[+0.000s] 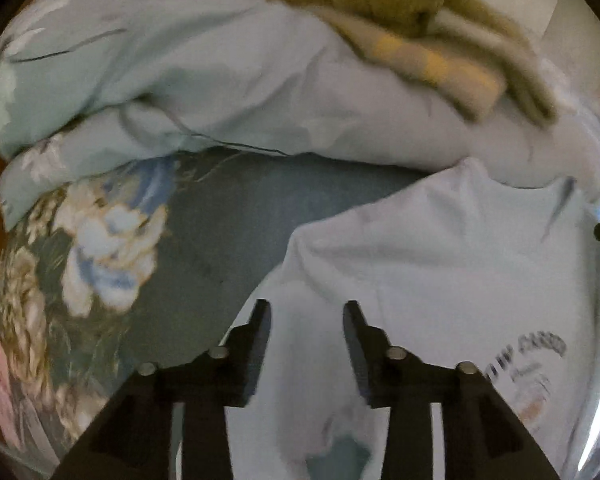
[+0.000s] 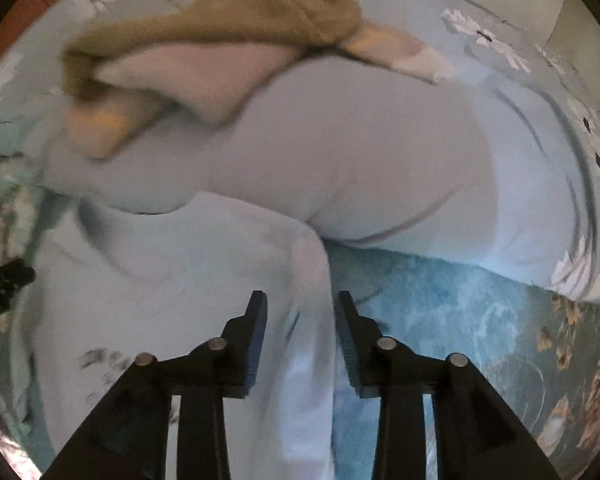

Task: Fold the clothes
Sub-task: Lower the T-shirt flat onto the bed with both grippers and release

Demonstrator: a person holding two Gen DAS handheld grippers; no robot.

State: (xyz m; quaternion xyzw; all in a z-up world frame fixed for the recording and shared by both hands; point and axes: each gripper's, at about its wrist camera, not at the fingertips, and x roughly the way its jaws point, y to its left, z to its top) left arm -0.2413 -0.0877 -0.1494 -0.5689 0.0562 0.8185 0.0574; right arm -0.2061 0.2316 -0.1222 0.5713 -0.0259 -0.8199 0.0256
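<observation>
Black left tongs [image 1: 306,312]: jaws apart, a strip of the white shirt [image 1: 440,264] running between them. Can't tell whether the pads touch cloth or just straddle it. Right tongs [image 2: 300,304]: same picture, jaws apart around the shirt's other side edge or sleeve; grip unclear too.

Shirt lies spread between both tongs, printed logo [image 1: 540,356] face up, on the bed.

To do this step well, I'd say: close fully on both edges before lifting, take one layer only, keep both tongs level and move them together so the fold line stays straight. Cloth is thin and limp, so it will likely sag or slip from a shallow pinch.

Surface: teal floral sheet [image 1: 220,232], soft, wrinkles underneath will transfer. Behind the shirt, a bunched pale quilt [image 2: 340,152] with tan and cream knitwear [image 2: 220,24] piled on top. Frames are motion-blurred.
</observation>
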